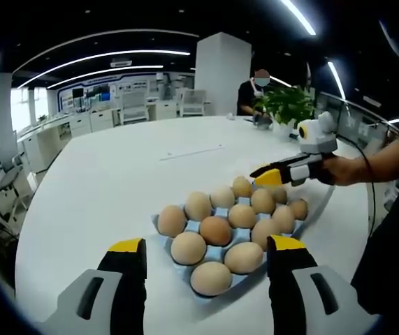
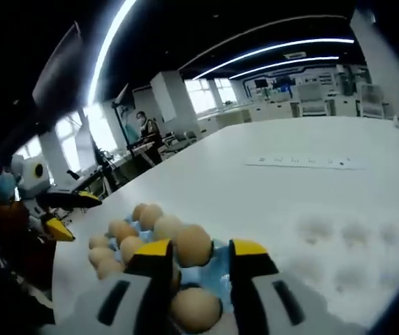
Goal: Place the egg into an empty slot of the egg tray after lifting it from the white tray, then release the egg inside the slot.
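Observation:
A light blue egg tray (image 1: 182, 269) lies on the white table, holding several brown eggs (image 1: 215, 229). My left gripper (image 1: 207, 244) hovers open just short of the tray's near end, nothing between its yellow tips. My right gripper (image 1: 269, 176), held in a person's hand, sits over the tray's far end. In the right gripper view, my right gripper (image 2: 202, 249) straddles one egg (image 2: 193, 244) in the blue tray (image 2: 220, 269), with blue showing between that egg and the right finger (image 2: 249, 250). The left gripper (image 2: 73, 213) appears open at the left. A white dimpled tray (image 2: 353, 234) lies to the right.
A potted plant (image 1: 286, 105) and a seated person (image 1: 255, 87) are at the table's far side. A paper strip (image 1: 192, 151) lies on the wide white tabletop (image 1: 115, 181). Desks and chairs stand beyond the table edge.

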`<action>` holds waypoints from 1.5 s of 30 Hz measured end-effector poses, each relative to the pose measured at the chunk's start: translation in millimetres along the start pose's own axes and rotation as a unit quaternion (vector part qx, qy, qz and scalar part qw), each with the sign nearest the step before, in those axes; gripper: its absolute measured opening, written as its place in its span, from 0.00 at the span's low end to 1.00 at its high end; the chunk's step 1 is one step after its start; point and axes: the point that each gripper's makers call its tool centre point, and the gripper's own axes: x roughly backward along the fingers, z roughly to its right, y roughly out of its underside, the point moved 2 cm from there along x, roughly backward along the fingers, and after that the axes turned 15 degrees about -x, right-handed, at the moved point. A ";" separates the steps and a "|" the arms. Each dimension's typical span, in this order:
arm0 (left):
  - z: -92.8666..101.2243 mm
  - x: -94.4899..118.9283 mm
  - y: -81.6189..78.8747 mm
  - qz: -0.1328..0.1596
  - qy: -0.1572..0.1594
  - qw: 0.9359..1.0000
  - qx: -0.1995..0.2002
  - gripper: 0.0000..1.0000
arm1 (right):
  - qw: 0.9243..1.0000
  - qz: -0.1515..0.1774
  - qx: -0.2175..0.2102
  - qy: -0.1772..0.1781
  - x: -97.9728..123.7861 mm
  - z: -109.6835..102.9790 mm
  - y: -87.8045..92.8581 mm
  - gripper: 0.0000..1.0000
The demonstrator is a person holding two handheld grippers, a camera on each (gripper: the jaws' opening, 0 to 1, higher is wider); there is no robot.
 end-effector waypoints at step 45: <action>-1.3 -0.1 -1.2 -0.002 0.000 1.000 -0.004 0.69 | 0.923 0.142 -0.004 0.358 183.1 216.3 -40.9 0.28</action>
